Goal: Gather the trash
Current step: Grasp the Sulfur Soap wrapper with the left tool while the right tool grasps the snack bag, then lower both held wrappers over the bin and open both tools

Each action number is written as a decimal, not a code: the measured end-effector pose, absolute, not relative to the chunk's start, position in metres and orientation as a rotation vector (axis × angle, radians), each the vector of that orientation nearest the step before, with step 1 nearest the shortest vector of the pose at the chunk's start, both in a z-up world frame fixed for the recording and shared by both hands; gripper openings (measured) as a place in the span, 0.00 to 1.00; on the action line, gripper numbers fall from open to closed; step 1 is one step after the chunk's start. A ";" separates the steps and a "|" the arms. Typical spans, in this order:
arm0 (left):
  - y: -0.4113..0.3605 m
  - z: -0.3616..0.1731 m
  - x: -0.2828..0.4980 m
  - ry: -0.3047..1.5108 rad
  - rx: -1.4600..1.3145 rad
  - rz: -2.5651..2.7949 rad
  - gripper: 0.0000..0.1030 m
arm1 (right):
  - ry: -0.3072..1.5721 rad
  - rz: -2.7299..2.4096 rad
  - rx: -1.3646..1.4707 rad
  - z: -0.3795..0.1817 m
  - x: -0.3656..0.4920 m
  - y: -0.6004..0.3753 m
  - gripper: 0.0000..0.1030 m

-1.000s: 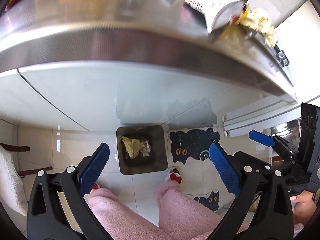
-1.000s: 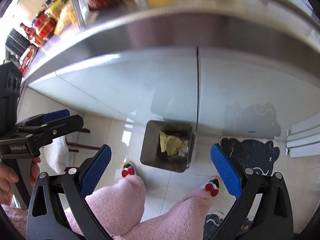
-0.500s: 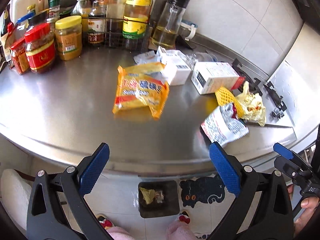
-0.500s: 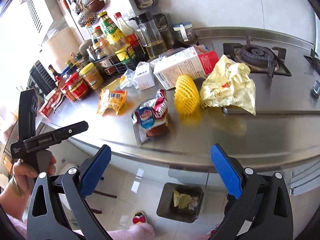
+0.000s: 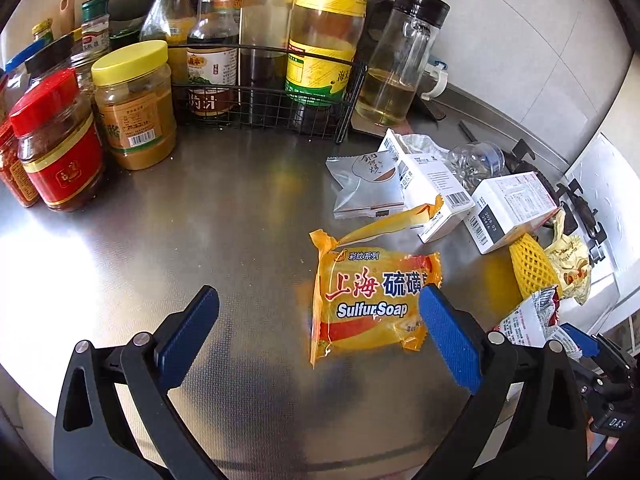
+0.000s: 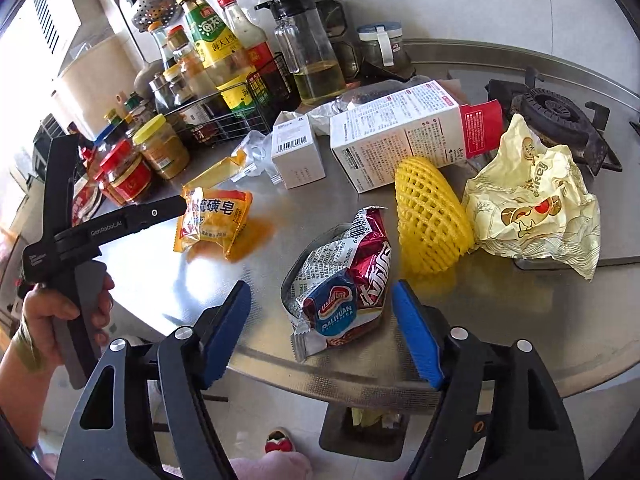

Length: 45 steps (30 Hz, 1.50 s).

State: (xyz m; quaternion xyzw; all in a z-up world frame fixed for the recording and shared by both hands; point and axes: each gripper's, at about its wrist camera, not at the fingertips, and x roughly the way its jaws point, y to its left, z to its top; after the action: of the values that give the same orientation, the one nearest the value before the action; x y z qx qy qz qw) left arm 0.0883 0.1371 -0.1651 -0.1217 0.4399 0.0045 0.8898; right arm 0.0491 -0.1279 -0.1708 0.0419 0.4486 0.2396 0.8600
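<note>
The yellow sulfur soap wrapper (image 5: 372, 304) lies flat on the steel counter (image 5: 240, 220). My left gripper (image 5: 318, 304) hangs open just above it, the wrapper lying nearer the right finger. In the right wrist view a crumpled red and silver snack wrapper (image 6: 340, 280) sits near the counter's front edge. My right gripper (image 6: 320, 296) straddles it with its jaws closing and the pads still a little off the foil. More trash lies behind: a yellow foam net (image 6: 430, 216), a crumpled pale yellow wrapper (image 6: 532, 208), a white carton (image 6: 400, 136) and a small white box (image 6: 298, 152).
Sauce bottles in a wire rack (image 5: 264, 92) and jars (image 5: 136, 104) line the back left. A gas burner (image 6: 552, 116) sits at the right. The trash bin (image 6: 360, 432) stands on the floor under the counter's edge, beside the person's slippers. A silver sachet (image 5: 368, 184) lies behind the soap.
Both grippers rose from over the floor bin to above the countertop. The right jaws have narrowed around the snack wrapper; the left stay wide.
</note>
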 end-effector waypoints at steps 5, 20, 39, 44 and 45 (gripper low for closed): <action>0.127 -0.178 0.101 0.961 -0.244 -0.064 0.72 | 0.969 0.485 0.079 -0.183 0.056 -0.125 0.52; 0.089 -0.153 0.076 0.927 -0.174 -0.132 0.00 | 0.925 0.540 0.057 -0.167 0.037 -0.138 0.12; 0.021 -0.118 -0.046 0.896 -0.130 -0.172 0.00 | 0.989 0.616 -0.026 -0.158 -0.053 -0.199 0.12; 0.013 -0.140 -0.072 0.954 -0.149 -0.174 0.00 | 1.058 0.645 -0.031 -0.183 -0.066 -0.206 0.12; 0.012 -0.147 -0.076 0.974 -0.154 -0.173 0.00 | 1.075 0.647 -0.029 -0.190 -0.067 -0.206 0.12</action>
State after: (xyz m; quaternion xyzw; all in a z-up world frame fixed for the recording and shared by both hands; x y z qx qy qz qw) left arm -0.0759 0.0122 -0.1471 -0.0738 0.4669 -0.0831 0.8773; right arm -0.0671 -0.2065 -0.1897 -0.0135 0.5031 0.3028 0.8093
